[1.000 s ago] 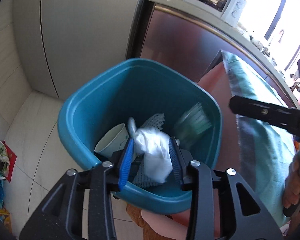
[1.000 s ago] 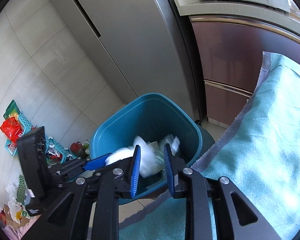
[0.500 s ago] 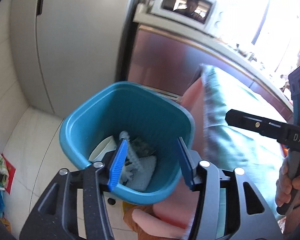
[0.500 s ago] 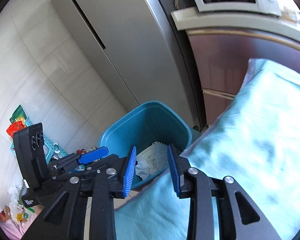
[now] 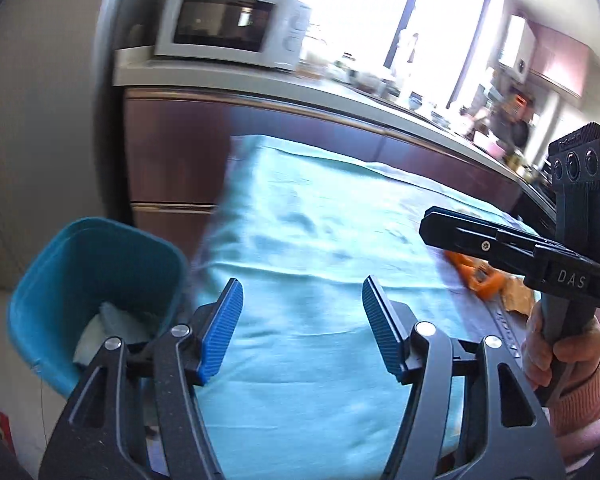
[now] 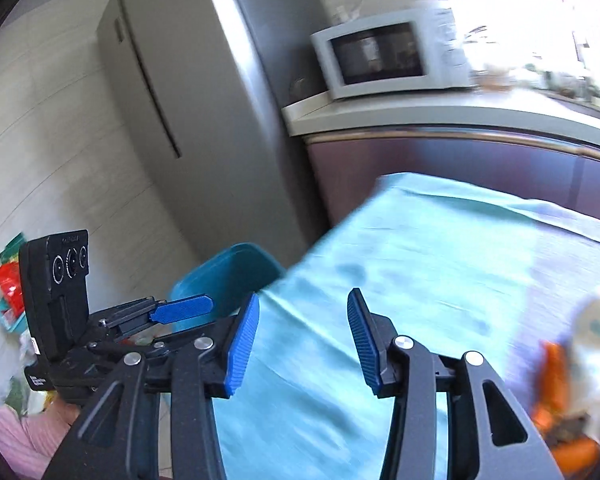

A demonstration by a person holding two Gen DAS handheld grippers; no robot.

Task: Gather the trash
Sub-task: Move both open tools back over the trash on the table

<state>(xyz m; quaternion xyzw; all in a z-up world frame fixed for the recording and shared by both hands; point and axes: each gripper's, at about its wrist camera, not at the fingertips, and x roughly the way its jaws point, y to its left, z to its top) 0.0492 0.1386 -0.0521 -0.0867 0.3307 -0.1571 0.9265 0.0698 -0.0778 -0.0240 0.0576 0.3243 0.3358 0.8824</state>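
Observation:
A teal trash bin (image 5: 80, 280) stands on the floor by the table's left end, with white trash inside; it also shows in the right wrist view (image 6: 228, 276). My left gripper (image 5: 302, 328) is open and empty above the light blue tablecloth (image 5: 320, 240). My right gripper (image 6: 302, 332) is open and empty above the same cloth (image 6: 440, 248); its black body (image 5: 512, 248) shows at the right of the left wrist view. Orange trash (image 5: 476, 276) lies on the cloth under it. In the right wrist view orange (image 6: 556, 368) and white trash (image 6: 596, 332) sit at the far right.
A grey fridge (image 6: 188, 92) stands behind the bin. A white microwave (image 5: 228, 26) sits on the counter above brown cabinets (image 5: 172, 152). Colourful clutter (image 6: 8, 284) lies on the floor at the left. Bright windows are at the back right.
The left gripper opened and dropped the white tissue into the bin. Both grippers then swung right, away from the bin, over the tablecloth. The right gripper opened wider.

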